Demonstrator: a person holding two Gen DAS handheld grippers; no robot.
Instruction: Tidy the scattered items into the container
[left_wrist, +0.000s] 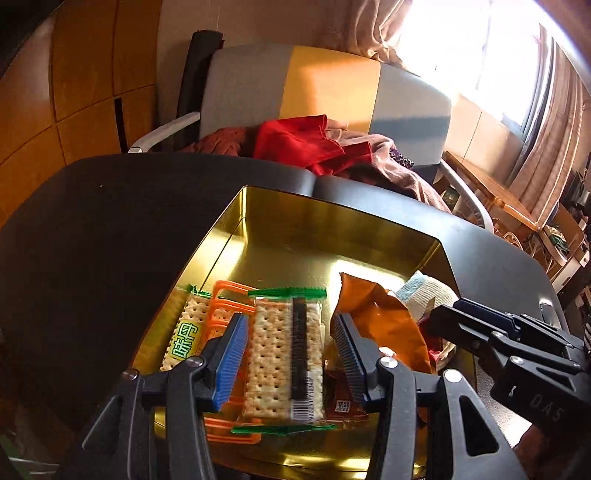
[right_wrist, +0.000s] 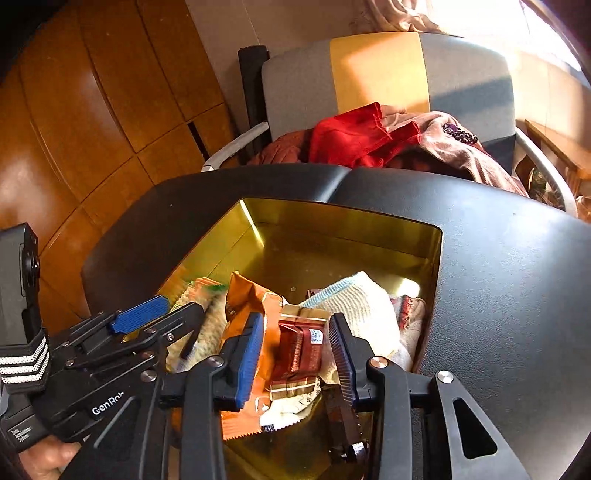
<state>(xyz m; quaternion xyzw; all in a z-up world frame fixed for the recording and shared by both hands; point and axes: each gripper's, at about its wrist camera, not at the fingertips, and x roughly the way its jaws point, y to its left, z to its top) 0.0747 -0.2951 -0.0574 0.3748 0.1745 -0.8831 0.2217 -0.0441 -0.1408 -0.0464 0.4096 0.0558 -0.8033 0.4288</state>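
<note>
A gold tin stands on the black table. My left gripper hangs over its near left part, open, and a clear cracker packet with green ends sits between the pads without touching either. Beside it lie a second cracker packet and an orange plastic rack. My right gripper is open over the tin's near right part, with a red-brown sachet loose between its pads. An orange snack bag and a white cloth with a blue edge lie in the tin.
Behind the table stands a grey and yellow armchair heaped with red and brown clothes. Wooden wall panels fill the left, and a curtained window the right. A hand holds the left gripper.
</note>
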